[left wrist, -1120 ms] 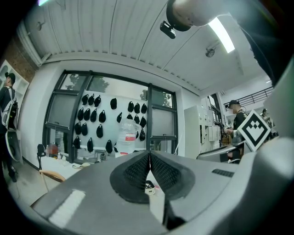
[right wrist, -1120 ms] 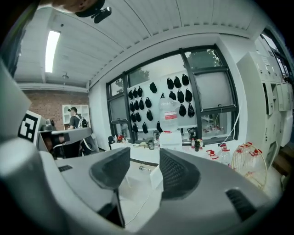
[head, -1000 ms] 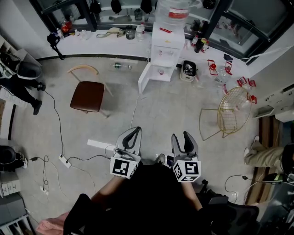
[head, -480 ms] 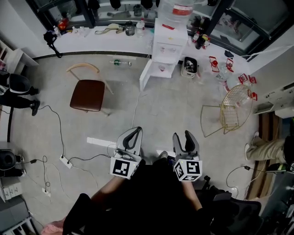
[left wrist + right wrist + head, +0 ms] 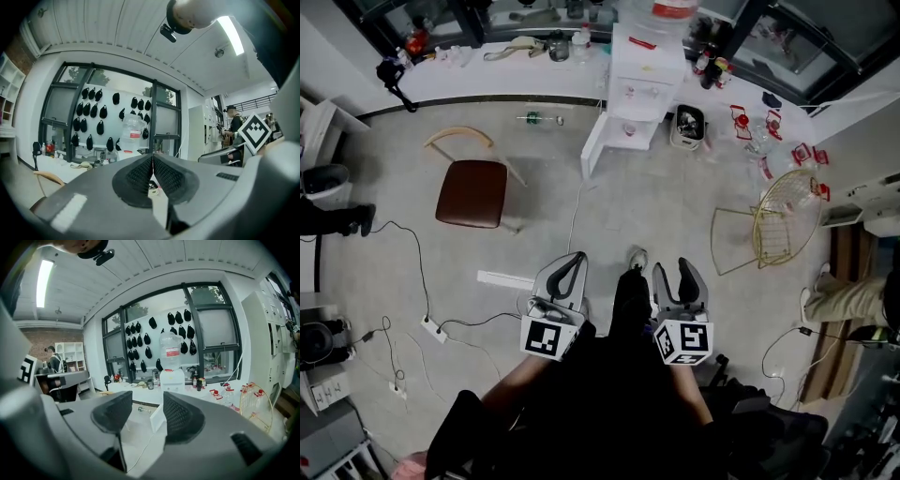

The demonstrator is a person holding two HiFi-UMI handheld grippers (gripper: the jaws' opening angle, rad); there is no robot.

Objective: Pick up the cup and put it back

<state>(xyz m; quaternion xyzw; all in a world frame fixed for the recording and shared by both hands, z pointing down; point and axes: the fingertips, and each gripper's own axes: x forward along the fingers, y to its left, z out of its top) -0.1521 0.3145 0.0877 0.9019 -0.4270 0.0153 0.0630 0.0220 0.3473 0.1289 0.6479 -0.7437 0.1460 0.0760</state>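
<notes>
Near the middle of the open floor (image 5: 656, 202), well short of the far tabletop (image 5: 478, 82), the person holds both grippers out in front, side by side and close together. Judged purpose: this is a carry posture for the approach, not a grasp. Nothing within reach needs handling, so both tools point ahead toward the water dispenser (image 5: 645, 66) and the tabletop behind it.

Left gripper (image 5: 574, 265): the jaws are brought fully together. In the left gripper view the pads meet along a thin line with nothing between them. It touches nothing.

Right gripper (image 5: 673, 272): the jaws stand partly apart, at a moderate gap. Through that gap the right gripper view shows only floor and the dispenser's white base. No object sits between the pads and nothing is touched. Judged purpose: this is the gripper prepared to take the cup.

Cup: none can be singled out at this range. Small jars and bottles (image 5: 561, 45) stand on the far tabletop left of the dispenser. More small items (image 5: 739, 124) lie to its right, near the gold wire chair (image 5: 780, 223). All are too small to identify. The cup is most likely among the tabletop items, well apart from both grippers.

Route: a brown chair (image 5: 472, 192) stands to the left, and a thin cable (image 5: 574, 220) runs across the floor ahead.
</notes>
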